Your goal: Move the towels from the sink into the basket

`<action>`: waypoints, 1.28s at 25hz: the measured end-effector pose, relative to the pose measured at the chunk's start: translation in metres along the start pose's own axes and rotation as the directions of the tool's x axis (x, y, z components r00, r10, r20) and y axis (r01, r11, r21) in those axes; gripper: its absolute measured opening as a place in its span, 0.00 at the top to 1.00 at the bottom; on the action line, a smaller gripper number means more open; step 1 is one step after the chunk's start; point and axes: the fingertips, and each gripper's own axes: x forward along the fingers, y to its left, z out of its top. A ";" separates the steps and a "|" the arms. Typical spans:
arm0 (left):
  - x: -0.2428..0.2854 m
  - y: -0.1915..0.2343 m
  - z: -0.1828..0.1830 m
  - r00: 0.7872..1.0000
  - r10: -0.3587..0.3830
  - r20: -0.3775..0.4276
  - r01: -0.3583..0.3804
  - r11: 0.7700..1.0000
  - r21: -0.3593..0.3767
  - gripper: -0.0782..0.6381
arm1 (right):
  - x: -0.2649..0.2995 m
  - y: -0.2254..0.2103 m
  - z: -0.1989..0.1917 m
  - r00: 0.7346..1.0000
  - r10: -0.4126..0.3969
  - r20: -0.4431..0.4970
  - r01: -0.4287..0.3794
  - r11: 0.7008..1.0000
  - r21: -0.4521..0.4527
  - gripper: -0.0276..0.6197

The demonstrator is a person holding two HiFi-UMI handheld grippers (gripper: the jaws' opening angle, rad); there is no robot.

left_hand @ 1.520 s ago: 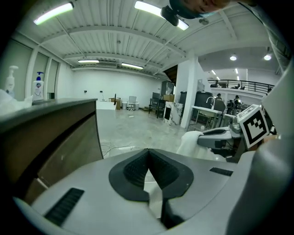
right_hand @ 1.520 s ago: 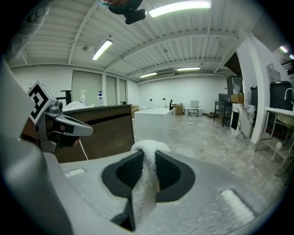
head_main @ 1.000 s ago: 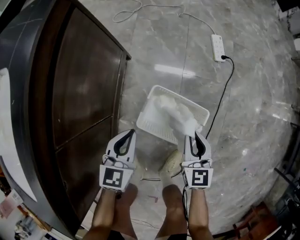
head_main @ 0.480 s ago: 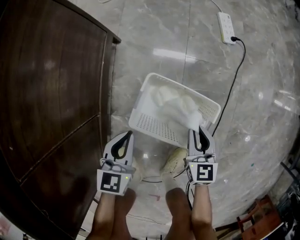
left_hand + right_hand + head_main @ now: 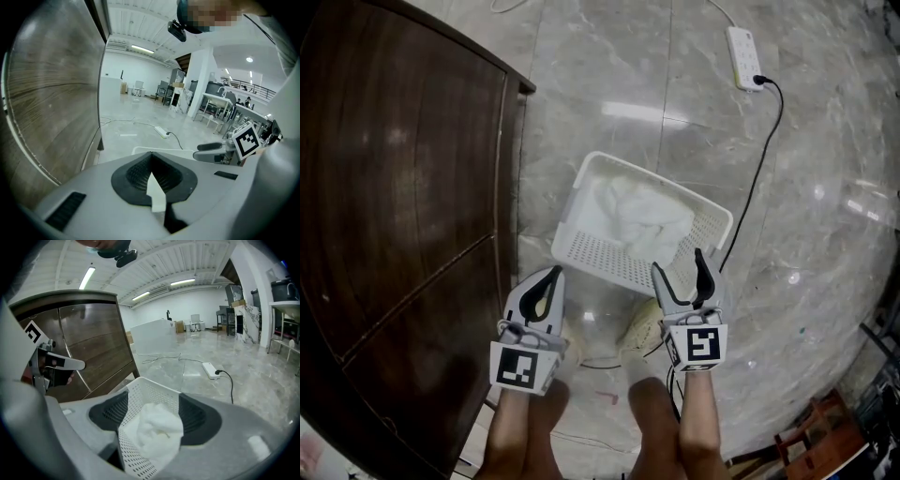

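A white perforated basket [image 5: 609, 255] stands on the marble floor with a heap of white towels [image 5: 639, 216] inside it. My right gripper [image 5: 682, 270] hangs just over the basket's near right rim. Its jaws have just been opening and now stand open with nothing gripped. In the right gripper view the basket [image 5: 140, 401] and a white towel [image 5: 157, 432] in it show through the gap of the right gripper [image 5: 157, 420]. My left gripper [image 5: 549, 279] is shut and empty, to the left of the basket's near corner. Its closed tips [image 5: 152, 180] show in the left gripper view. No sink is in view.
A dark wooden cabinet [image 5: 394, 187] fills the left side, close to the basket. A white power strip [image 5: 743, 58] lies at the far right, and its black cable [image 5: 761, 173] runs down past the basket. A light shoe [image 5: 645, 323] rests between the grippers.
The right jaws have opened and the towel that hung from them now lies in the basket. Both grippers have sunk toward the floor.
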 end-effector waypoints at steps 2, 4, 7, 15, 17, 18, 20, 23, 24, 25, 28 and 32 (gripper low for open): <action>-0.002 -0.002 0.005 1.000 0.011 0.005 -0.012 0.999 0.036 0.87 | -0.003 0.000 0.004 1.000 -0.001 0.003 0.001 1.000 -0.002 0.44; -0.005 -0.004 0.011 1.000 0.017 0.008 -0.017 0.998 0.062 0.87 | -0.007 0.001 0.012 1.000 0.005 0.007 -0.005 1.000 -0.014 0.44; -0.013 -0.008 0.026 1.000 0.011 0.017 -0.013 0.998 0.066 0.87 | -0.015 0.008 0.031 0.999 0.028 0.017 -0.028 0.999 -0.027 0.44; -0.050 -0.026 0.116 0.994 0.005 0.112 -0.018 0.993 0.117 0.87 | -0.056 0.025 0.130 0.995 0.030 0.093 -0.023 0.997 -0.073 0.55; -0.065 -0.033 0.149 0.990 0.005 0.139 -0.026 0.989 0.146 0.87 | -0.073 0.031 0.163 0.993 0.031 0.114 -0.021 0.996 -0.081 0.57; -0.074 -0.037 0.167 0.988 0.006 0.156 -0.031 0.987 0.161 0.87 | -0.082 0.034 0.182 0.991 0.029 0.128 -0.018 0.996 -0.087 0.59; -0.092 -0.047 0.203 0.982 0.003 0.188 -0.035 0.986 0.166 0.87 | -0.102 0.038 0.220 0.987 0.025 0.160 -0.009 0.995 -0.096 0.62; -0.124 -0.064 0.254 0.973 -0.012 0.232 -0.028 0.986 0.167 0.87 | -0.138 0.046 0.277 0.979 0.015 0.203 0.005 0.995 -0.099 0.65; -0.135 -0.069 0.269 0.970 -0.015 0.243 -0.027 0.985 0.170 0.87 | -0.151 0.049 0.294 0.976 0.010 0.216 0.011 0.995 -0.098 0.66; -0.147 -0.074 0.284 0.967 -0.018 0.253 -0.026 0.985 0.171 0.87 | -0.163 0.052 0.312 0.973 0.006 0.229 0.017 0.995 -0.097 0.68; -0.185 -0.088 0.328 0.960 -0.019 0.278 -0.030 0.985 0.172 0.87 | -0.206 0.062 0.367 0.963 -0.005 0.271 0.033 0.995 -0.098 0.71; -0.236 -0.106 0.387 0.942 -0.042 0.332 -0.053 0.961 0.272 0.87 | -0.268 0.069 0.436 0.942 -0.044 0.334 0.077 0.993 -0.085 0.78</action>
